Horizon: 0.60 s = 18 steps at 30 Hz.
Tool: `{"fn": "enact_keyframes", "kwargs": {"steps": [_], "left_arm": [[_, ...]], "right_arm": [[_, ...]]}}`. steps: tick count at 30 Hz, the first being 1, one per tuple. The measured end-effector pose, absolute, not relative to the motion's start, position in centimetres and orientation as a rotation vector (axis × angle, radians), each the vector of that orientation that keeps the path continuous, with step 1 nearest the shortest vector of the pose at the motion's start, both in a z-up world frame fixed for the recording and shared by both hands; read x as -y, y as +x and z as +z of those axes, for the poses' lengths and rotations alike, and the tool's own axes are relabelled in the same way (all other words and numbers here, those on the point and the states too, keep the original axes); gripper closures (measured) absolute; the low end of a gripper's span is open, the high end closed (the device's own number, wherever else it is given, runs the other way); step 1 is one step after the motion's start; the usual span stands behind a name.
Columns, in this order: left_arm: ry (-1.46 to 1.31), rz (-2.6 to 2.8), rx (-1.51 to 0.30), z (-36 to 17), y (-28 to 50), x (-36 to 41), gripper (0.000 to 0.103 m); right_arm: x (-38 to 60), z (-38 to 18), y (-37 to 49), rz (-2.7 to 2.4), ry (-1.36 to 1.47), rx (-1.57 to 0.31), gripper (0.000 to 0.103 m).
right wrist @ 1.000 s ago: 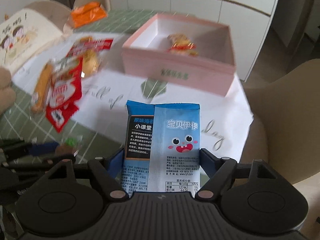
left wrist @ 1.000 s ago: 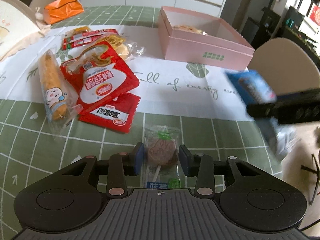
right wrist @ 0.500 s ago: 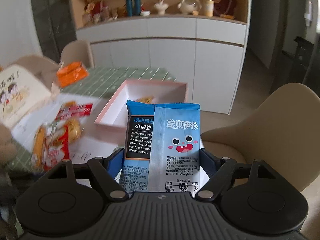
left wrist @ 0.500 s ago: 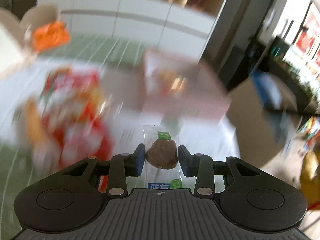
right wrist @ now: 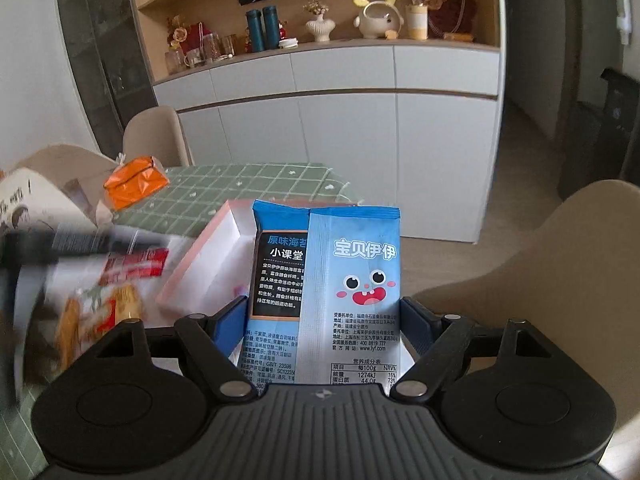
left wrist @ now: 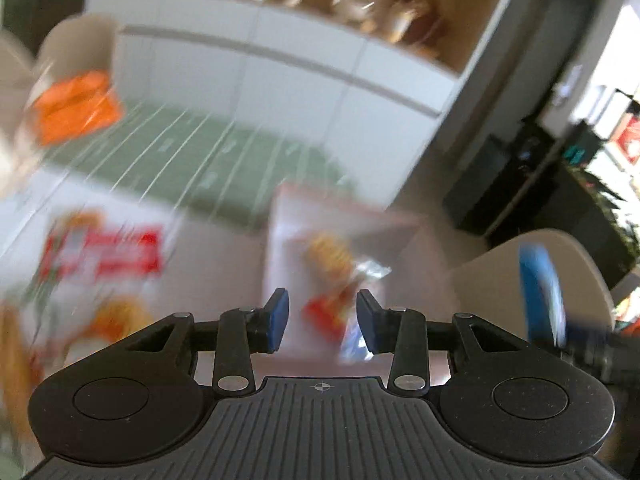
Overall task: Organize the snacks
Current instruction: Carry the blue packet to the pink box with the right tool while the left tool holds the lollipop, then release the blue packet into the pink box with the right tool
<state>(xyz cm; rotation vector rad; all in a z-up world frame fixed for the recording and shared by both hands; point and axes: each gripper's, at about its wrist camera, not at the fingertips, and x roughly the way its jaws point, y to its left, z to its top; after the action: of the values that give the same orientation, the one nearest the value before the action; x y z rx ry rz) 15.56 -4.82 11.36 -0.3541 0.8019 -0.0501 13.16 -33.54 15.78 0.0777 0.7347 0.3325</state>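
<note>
The left gripper [left wrist: 322, 322] hangs above the shallow pink cardboard box [left wrist: 280, 248] with its blue-padded jaws spread apart and nothing between them. Everything past its fingers is smeared by motion blur, yet a crinkly yellow-and-red wrapped snack [left wrist: 332, 280] can be made out lying inside the box, directly beyond the gap, with a small blue-and-white wrapper [left wrist: 354, 344] beside it (what that one holds I cannot tell).

The right gripper [right wrist: 324, 320] pinches an upright blue foil snack packet printed with a cartoon face [right wrist: 352, 288], its jaws pressed against the packet's two side edges. The packet stands in front of the pink box [right wrist: 200, 260], whose white inner wall shows just behind it.

On the green checked tablecloth [right wrist: 240, 184] to the left lie red-and-white snack packs [right wrist: 136, 264] and a golden pastry in clear wrap [right wrist: 120, 300], near the box. An orange foil bag [right wrist: 134, 182] sits well apart at the far edge. A beige chair [right wrist: 560, 280] stands to the right.
</note>
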Motion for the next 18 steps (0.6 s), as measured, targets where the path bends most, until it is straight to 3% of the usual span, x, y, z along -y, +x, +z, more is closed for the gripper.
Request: {"fn": "enact_keyframes", "kwargs": {"steps": [5,9,16,18], "left_arm": [[-0.433,0.073,-0.896,8.0,10.7,2.0,0.062],[-0.461,0.182,-0.899,7.2,6.7,-0.9,0.062],[-0.491,0.380,-0.843,6.0,3.2,-6.6,0.062],[-0.500,0.379,-0.820,5.9,2.8,-7.7,0.067]], "right_arm": [[29.9,14.7,21.4,0.437,0.131,-0.751,0.015],[26.5,11.5,26.4,0.422,0.128,-0.903,0.015],[22.5,11.2,22.2,0.425,0.040,-0.898,0.015],[20.3,11.6,19.3,0.466,-0.026,-0.878,0.015]]}}
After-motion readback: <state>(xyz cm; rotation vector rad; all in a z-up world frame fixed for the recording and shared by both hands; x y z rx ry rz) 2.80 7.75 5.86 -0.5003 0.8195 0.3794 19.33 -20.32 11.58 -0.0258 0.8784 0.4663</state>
